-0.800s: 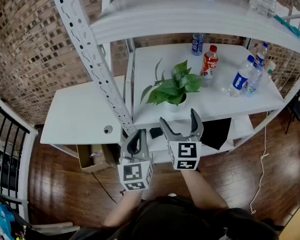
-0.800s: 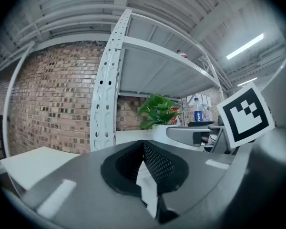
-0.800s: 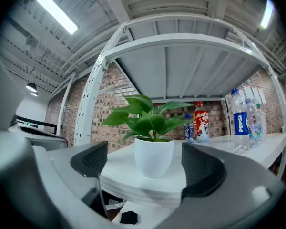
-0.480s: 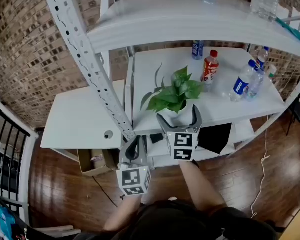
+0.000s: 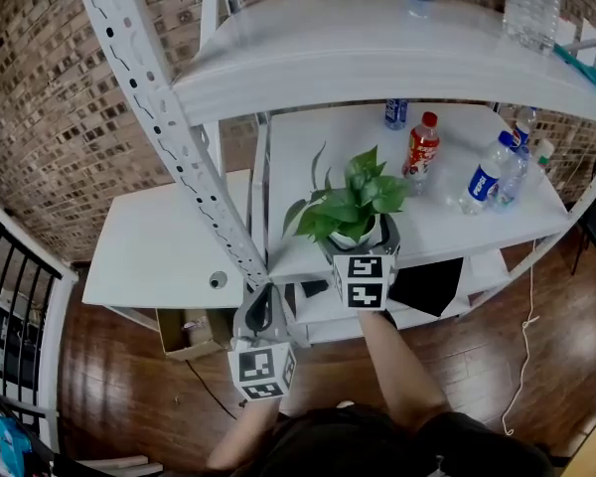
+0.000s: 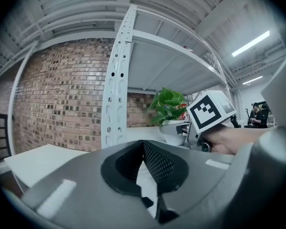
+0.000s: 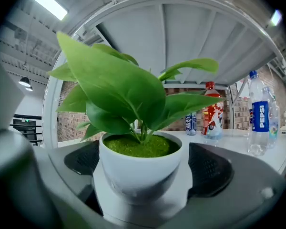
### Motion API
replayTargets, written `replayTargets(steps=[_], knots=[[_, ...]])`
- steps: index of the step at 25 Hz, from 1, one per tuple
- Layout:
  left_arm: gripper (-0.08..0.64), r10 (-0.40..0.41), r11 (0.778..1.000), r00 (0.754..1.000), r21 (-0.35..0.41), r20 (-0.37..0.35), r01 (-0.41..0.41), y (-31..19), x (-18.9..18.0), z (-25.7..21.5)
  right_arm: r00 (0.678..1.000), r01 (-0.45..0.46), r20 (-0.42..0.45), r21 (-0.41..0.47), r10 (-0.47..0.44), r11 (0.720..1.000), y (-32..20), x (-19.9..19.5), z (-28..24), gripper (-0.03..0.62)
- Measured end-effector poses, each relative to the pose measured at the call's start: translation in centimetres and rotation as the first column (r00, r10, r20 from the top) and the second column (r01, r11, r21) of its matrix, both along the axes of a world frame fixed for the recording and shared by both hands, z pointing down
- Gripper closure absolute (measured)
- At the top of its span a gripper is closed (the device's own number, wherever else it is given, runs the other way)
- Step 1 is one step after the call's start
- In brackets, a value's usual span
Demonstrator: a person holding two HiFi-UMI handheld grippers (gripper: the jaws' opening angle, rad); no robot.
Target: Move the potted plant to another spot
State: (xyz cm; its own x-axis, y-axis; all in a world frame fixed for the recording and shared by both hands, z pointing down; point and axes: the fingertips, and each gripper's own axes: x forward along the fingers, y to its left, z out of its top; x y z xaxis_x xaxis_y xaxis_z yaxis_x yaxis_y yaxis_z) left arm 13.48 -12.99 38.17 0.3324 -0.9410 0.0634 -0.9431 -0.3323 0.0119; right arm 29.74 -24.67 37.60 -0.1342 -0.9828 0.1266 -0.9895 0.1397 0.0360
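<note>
The potted plant (image 5: 355,202), green leaves in a white pot (image 7: 140,168), stands near the front edge of the white middle shelf (image 5: 308,167). My right gripper (image 5: 358,237) reaches level onto the shelf with its jaws on either side of the pot. It is open wide: in the right gripper view the right pad (image 7: 210,170) stands clear of the pot wall. My left gripper (image 5: 259,308) hangs lower, in front of the shelf and left of the plant. Its jaws (image 6: 144,149) are shut with nothing between them.
A red bottle (image 5: 420,152) and blue-labelled bottles (image 5: 482,175) stand behind and to the right of the plant. The perforated white upright (image 5: 169,137) rises just left of it, under an upper shelf (image 5: 377,43). A low white table (image 5: 159,237) and a cardboard box (image 5: 189,331) lie to the left.
My right gripper has moved forward from in front of the shelf until its open jaws flank the pot. The left gripper has stayed low near the upright.
</note>
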Motion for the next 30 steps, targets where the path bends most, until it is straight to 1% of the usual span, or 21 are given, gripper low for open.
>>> replayTargets(steps=[2, 3, 4, 5, 8, 13, 16, 21, 25, 30], knots=[[0.543, 0.0, 1.0, 1.0, 0.0, -0.001, 0.0, -0.2, 0.0, 0.0, 1.0, -0.001, 0.0, -0.004, 0.001, 1.0, -0.3, 0.0, -0.1, 0.025], [0.544, 0.002, 1.0, 1.0, 0.001, -0.001, -0.002, -0.2, 0.0, 0.0, 1.0, -0.003, 0.0, -0.005, 0.003, 1.0, -0.3, 0.1, -0.1, 0.071], [0.543, 0.003, 1.0, 1.0, 0.002, -0.001, -0.003, -0.3, 0.1, 0.0, 1.0, -0.004, 0.001, -0.007, 0.004, 1.0, -0.3, 0.2, -0.1, 0.1], [0.543, 0.004, 1.0, 1.0, 0.002, -0.002, -0.004, -0.3, 0.1, 0.0, 1.0, -0.004, 0.003, -0.008, 0.004, 1.0, -0.3, 0.2, -0.1, 0.106], [0.543, 0.007, 1.0, 1.0, 0.003, -0.004, -0.007, -0.4, 0.1, 0.0, 1.0, 0.001, 0.002, -0.008, -0.001, 1.0, -0.3, 0.1, -0.1, 0.106], [0.543, 0.017, 1.0, 1.0, 0.007, -0.003, -0.017, -0.1, 0.2, -0.2, 1.0, 0.011, -0.013, 0.025, -0.011, 1.0, 1.1, -0.2, -1.4, 0.107], [0.544, 0.011, 1.0, 1.0, 0.004, -0.009, -0.011, 0.5, -0.2, -0.1, 0.999, 0.04, -0.02, 0.031, -0.039, 0.999, 3.2, -0.6, -2.3, 0.109], [0.543, 0.011, 1.0, 1.0, 0.004, -0.01, -0.011, 1.4, -0.6, -0.2, 0.998, 0.059, -0.022, 0.038, -0.059, 0.997, 6.9, -0.5, -2.8, 0.109], [0.543, -0.001, 1.0, 1.0, -0.002, -0.008, 0.001, 2.9, -1.5, -0.1, 0.995, 0.098, -0.009, 0.028, -0.098, 0.995, 10.3, -1.8, -2.8, 0.109], [0.544, -0.02, 1.0, 1.0, -0.025, -0.015, 0.019, 3.9, -2.7, 0.6, 0.993, 0.117, -0.003, 0.025, -0.117, 0.993, 13.3, -3.0, -2.7, 0.109]])
